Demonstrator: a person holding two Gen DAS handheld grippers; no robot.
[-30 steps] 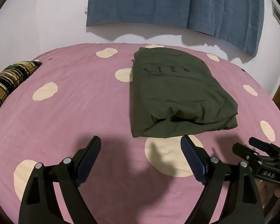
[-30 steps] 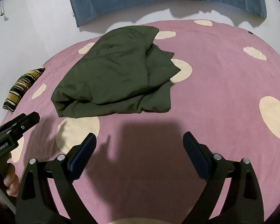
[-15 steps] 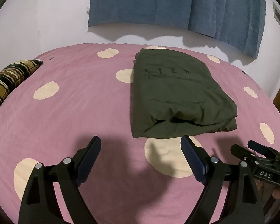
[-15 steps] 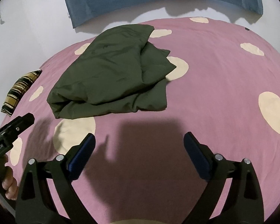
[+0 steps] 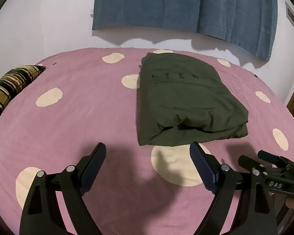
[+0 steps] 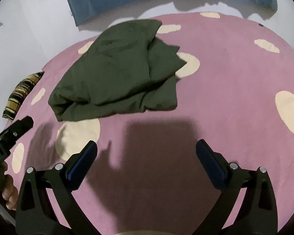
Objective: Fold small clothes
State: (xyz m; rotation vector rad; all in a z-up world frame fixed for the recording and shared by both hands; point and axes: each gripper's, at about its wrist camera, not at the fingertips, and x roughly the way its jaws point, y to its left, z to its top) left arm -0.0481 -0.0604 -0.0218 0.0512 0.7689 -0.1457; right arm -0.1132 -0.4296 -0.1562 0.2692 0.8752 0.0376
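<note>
Lying folded on the pink spotted bedspread point(image 5: 88, 117), the dark green garment point(image 5: 182, 98).
Left gripper point(image 5: 148, 156) spread and empty; right gripper point(image 6: 146, 152) widening (nothing between), both just short of it.

A dark olive-green garment point(image 5: 184, 99) lies folded into a thick, roughly rectangular bundle on the bed, faint dark lettering across its top, its layered open edges facing the near side, one lower layer sticking out unevenly at the right point(image 6: 119, 74), loosely creased.
</note>
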